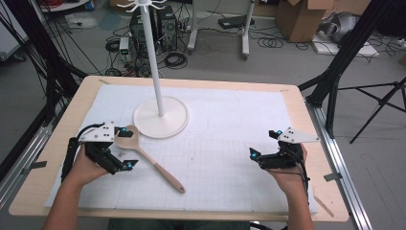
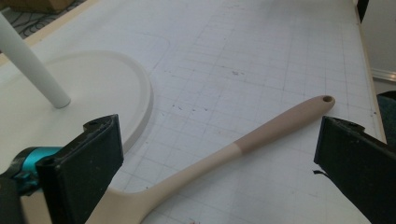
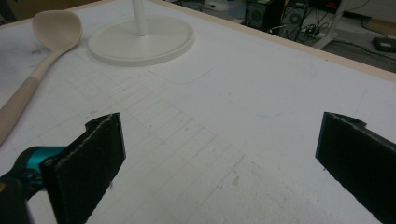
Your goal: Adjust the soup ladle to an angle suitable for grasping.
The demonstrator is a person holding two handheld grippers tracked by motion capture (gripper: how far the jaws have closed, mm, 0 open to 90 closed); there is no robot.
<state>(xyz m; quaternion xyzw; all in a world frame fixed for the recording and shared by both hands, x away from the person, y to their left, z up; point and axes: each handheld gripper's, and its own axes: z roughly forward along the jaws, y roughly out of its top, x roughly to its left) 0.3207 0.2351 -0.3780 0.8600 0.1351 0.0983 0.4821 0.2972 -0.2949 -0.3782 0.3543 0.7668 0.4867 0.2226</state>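
**Between the left jaws: a spoon on the mat**

Between the wide-spread jaws of the left gripper [image 1: 125, 148] lies the spoon [image 1: 149, 158], flat on the white mat [image 1: 230, 124] that covers the desk [image 1: 86, 86]. In the left gripper view its bowl sits low by the near jaw and its handle [image 2: 261, 133] runs up and away toward the far jaw, ending in a small hole; neither jaw touches it, and the gripper holds nothing. Just past the near jaw is the round base [image 2: 93, 93] of a white stand, its pole [image 1: 152, 52] rising upright; the spoon's bowl lies just beside that base, so room on that side is tight. Beyond the far jaw the mat is bare up to the desk edge.

The right gripper [image 1: 265, 146] is well apart from the spoon, its jaws also spread wide and empty. Ahead of them, in the right gripper view, open gridded mat stretches to the far desk edge [image 3: 327, 53]; the spoon and base lie off beyond the left-hand jaw.
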